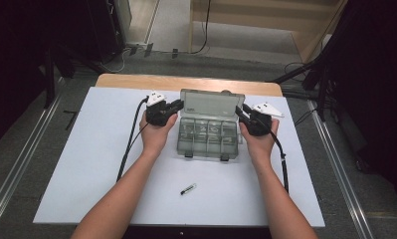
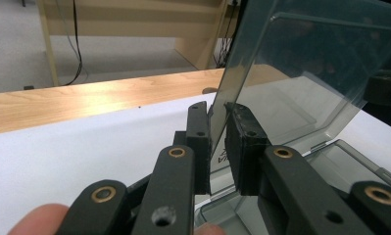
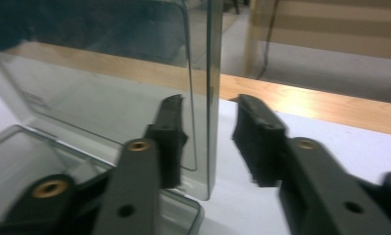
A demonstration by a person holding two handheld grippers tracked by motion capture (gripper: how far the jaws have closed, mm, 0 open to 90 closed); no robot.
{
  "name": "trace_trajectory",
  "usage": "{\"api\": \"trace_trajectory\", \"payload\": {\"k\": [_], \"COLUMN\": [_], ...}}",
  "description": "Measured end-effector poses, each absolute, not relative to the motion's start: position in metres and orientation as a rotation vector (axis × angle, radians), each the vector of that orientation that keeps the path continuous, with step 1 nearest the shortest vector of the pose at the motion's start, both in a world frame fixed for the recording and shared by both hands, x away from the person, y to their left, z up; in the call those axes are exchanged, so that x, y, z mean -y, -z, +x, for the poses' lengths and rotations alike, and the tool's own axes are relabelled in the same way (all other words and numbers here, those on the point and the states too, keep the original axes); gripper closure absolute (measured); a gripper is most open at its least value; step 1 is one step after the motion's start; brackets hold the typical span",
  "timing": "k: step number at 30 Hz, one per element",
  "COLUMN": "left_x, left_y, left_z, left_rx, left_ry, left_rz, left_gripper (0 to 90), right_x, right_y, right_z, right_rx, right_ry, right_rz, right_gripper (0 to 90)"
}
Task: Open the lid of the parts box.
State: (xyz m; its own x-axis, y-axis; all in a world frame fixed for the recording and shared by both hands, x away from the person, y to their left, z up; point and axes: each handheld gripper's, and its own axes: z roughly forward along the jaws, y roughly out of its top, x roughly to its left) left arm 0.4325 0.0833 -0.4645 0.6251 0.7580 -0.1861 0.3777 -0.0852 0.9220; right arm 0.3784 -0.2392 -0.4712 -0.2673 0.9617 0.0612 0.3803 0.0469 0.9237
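A smoky-grey clear box (image 1: 209, 130) sits on a white mat (image 1: 86, 149) over the light wooden table (image 1: 136, 80).

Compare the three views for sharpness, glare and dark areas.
High view: soft overall, room edges black, white table evenly lit. Left gripper view: left gripper fairly sharp on the clear lid, which is faintly hazed. Right gripper view: right gripper blurred, glare on the wooden edge.

My two grippers: left gripper (image 1: 172, 108), right gripper (image 1: 245, 115); black bodies, brass-ringed pivots, grey three-cornered plates, trailing black cables; forearms bare.
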Motion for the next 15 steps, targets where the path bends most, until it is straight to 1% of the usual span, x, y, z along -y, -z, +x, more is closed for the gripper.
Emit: {"api": "trace_trajectory", "payload": {"k": [1, 2, 3, 4, 15], "left_x": [-0.083, -0.082, -0.082, -0.082, -0.075], "left_y": [0.465, 0.467, 0.467, 0.469, 0.476], "left_z": [0.433, 0.435, 0.436, 0.437, 0.444], "left_rx": [-0.945, -0.949, -0.954, -0.96, -1.01], "left_ry": [-0.413, -0.412, -0.41, -0.404, -0.415], "left_rz": [1.699, 1.704, 1.708, 1.71, 1.756], "left_gripper": [80.2, 80.2, 80.1, 80.1, 78.1], "right_x": [0.238, 0.237, 0.235, 0.235, 0.235], "right_y": [0.472, 0.473, 0.473, 0.474, 0.47], "right_z": [0.379, 0.38, 0.38, 0.38, 0.388], "right_rx": [-1.711, -1.712, -1.698, -1.687, -1.692], "right_ry": [-1.203, -1.199, -1.173, -1.16, -1.149], "right_rz": [1.362, 1.372, 1.392, 1.403, 1.481], "right_gripper": [79.3, 81.5, 86.1, 87.4, 88.3]}}
